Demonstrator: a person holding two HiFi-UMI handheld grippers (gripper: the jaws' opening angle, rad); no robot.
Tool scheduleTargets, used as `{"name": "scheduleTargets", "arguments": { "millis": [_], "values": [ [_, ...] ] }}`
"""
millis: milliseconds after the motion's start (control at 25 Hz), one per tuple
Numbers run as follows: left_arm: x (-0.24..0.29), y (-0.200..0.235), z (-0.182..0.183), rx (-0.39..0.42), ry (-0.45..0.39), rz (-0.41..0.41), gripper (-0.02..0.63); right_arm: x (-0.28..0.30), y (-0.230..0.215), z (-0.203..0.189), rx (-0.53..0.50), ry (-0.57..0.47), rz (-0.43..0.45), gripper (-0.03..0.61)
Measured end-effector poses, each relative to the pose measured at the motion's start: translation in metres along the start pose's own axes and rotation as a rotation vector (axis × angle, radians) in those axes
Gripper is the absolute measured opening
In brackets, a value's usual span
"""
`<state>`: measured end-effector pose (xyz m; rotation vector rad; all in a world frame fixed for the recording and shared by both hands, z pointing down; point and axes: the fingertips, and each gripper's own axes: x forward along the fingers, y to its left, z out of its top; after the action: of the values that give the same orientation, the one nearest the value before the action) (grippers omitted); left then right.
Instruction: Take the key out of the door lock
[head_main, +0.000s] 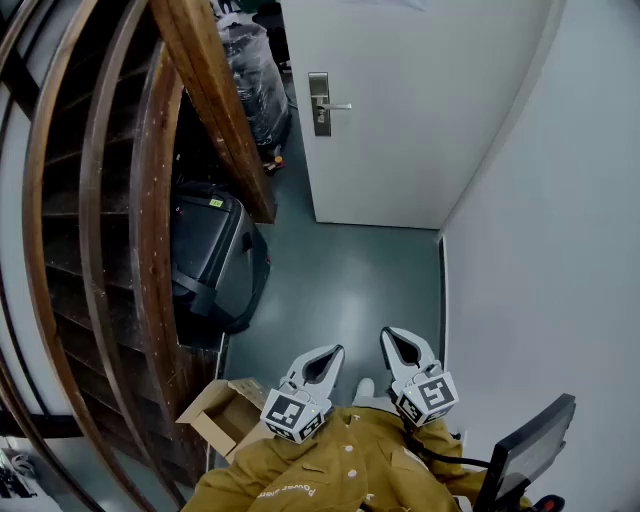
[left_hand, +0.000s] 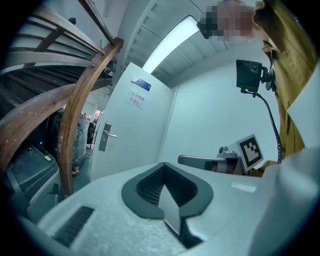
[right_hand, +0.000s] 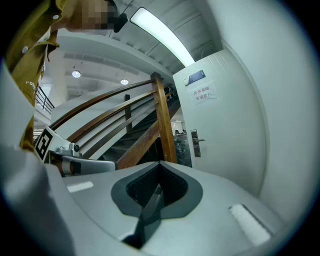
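A white door (head_main: 420, 110) stands shut at the far end of the corridor, with a metal lock plate and lever handle (head_main: 320, 104) on its left side. The key is too small to make out. The same lock plate shows in the left gripper view (left_hand: 104, 136) and the right gripper view (right_hand: 195, 143). Both grippers are held close to the person's chest, far from the door. My left gripper (head_main: 325, 357) is shut and empty. My right gripper (head_main: 400, 343) is shut and empty too.
A wooden stair railing (head_main: 205, 90) curves along the left. A dark suitcase (head_main: 205, 250) stands under it, a wrapped bundle (head_main: 252, 75) lies near the door, and an open cardboard box (head_main: 222, 410) sits at bottom left. A white wall (head_main: 560, 220) bounds the right side.
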<state>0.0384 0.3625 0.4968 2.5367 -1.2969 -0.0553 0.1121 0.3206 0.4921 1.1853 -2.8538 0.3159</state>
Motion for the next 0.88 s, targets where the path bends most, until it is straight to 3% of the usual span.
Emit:
{"name": "scheduleTargets", "arguments": {
  "millis": [400,600,880],
  "values": [
    [-0.004,0.001,-0.003,-0.015,0.004,-0.003,-0.002,0.001,0.006,-0.001,-0.006,0.01,0.006,0.005],
    [0.0,-0.002,-0.007,-0.026,0.008,-0.002,-0.002,-0.002,0.006,-0.001,0.04,-0.012,0.034,0.008],
    [0.028,-0.021,-0.012,-0.029,0.027,-0.023,-0.002,-0.025,-0.029,-0.004,0.038,-0.012,-0.015,0.052]
  ]
}}
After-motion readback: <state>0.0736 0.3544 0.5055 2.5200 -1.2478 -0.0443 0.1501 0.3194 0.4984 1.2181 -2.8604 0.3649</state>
